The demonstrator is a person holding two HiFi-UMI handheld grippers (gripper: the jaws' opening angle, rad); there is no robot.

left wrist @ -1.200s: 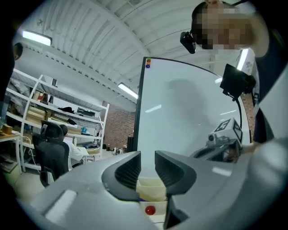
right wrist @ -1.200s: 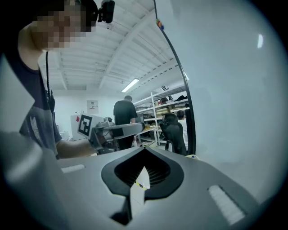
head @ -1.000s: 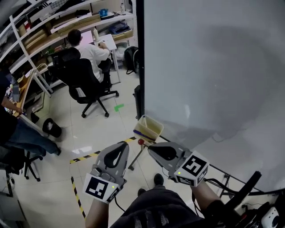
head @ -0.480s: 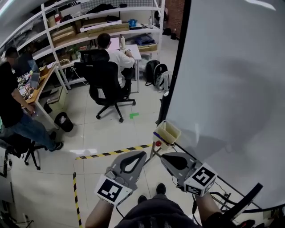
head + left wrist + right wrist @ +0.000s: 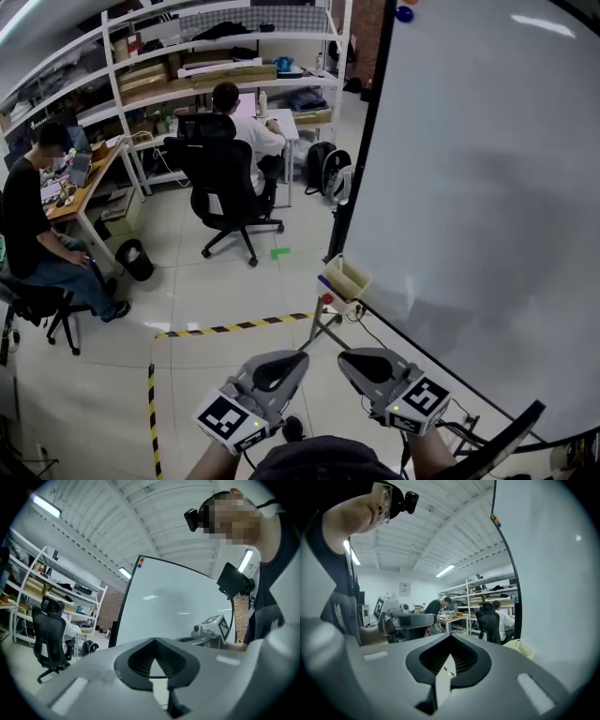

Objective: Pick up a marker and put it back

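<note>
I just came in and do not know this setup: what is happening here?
A person stands at a whiteboard with a gripper in each hand. The left gripper and the right gripper are both shut with nothing between the jaws, and are held low near the body. A pale tray sits at the board's lower corner, ahead of them and out of contact.

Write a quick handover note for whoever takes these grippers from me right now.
Grippers: left claw and right claw are both shut and empty, held low, side by side.
Things: the cream bin sits at the lower corner of the whiteboard, ahead of both claws. What looks like a dark marker lies at its near edge.
Done: nothing picked up yet.
Left: reach the bin, grasp a marker, lift it, put it back.
</note>
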